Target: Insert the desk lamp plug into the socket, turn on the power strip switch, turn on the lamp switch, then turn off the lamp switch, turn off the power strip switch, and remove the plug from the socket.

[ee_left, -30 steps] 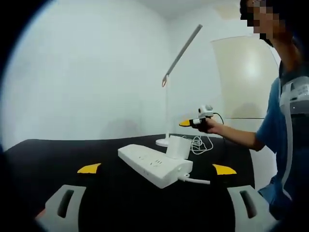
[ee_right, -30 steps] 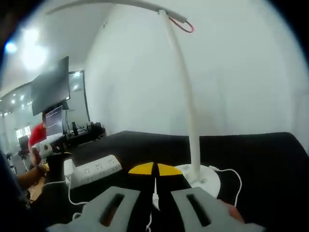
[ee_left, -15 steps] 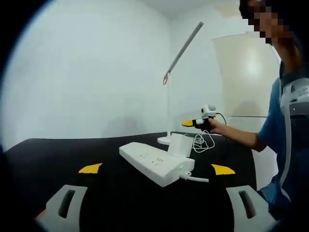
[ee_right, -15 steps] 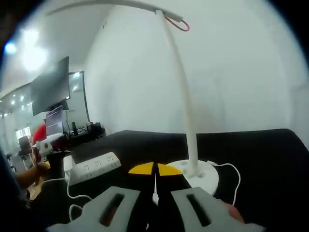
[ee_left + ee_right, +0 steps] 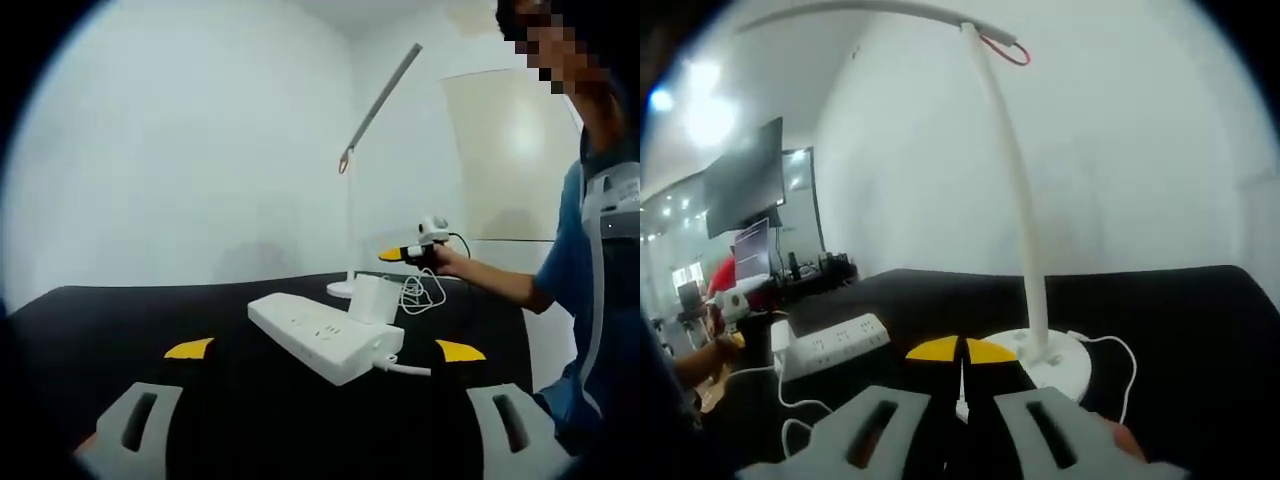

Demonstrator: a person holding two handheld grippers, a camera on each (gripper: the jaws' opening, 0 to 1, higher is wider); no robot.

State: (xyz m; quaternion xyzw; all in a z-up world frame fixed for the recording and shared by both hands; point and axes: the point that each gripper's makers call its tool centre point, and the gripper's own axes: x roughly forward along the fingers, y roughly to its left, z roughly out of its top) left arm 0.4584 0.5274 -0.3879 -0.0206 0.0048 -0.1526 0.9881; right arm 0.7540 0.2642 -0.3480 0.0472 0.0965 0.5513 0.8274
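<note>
Desk: black, lower half of both views. Lamp centre-right in right gripper view, unlit. Strip mid-frame in left gripper view, white plug seated at its far end. Judged: plug in, switches pending. Left gripper fingers spread, empty. Right gripper fingers pressed together.

Probably an office: wall screen, ceiling lights, cluttered desks behind.
</note>
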